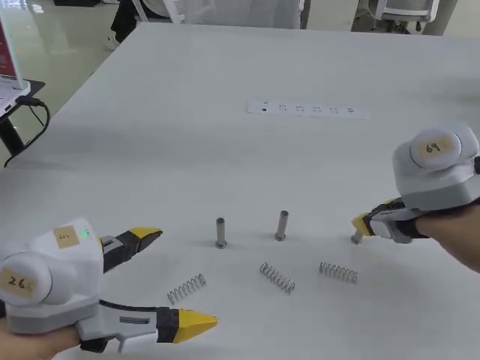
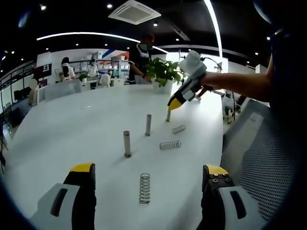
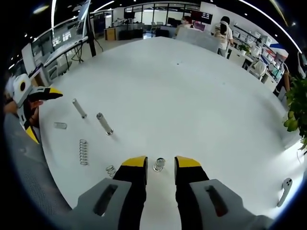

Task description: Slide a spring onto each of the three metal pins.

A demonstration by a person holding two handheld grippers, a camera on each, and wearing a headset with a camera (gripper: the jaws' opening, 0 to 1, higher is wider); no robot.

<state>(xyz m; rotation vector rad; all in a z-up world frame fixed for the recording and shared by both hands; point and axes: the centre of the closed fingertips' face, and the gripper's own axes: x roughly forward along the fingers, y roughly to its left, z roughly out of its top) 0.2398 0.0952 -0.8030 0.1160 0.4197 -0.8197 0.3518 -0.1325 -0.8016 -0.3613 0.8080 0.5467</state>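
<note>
Three metal pins stand upright in a row on the white table (image 1: 150, 150): left pin (image 1: 220, 232), middle pin (image 1: 282, 225), right pin (image 1: 357, 238). Just in front, three springs lie flat. In the head view the left spring (image 1: 186, 288) slants up to the right, the middle spring (image 1: 277, 277) slants down to the right, and the right spring (image 1: 338, 272) lies nearly crosswise. Left gripper (image 1: 182, 278), marked "26", is spread wide and empty. Right gripper (image 1: 361, 223), marked "69", has its jaws narrowly parted either side of the right pin's top, not clamped.
</note>
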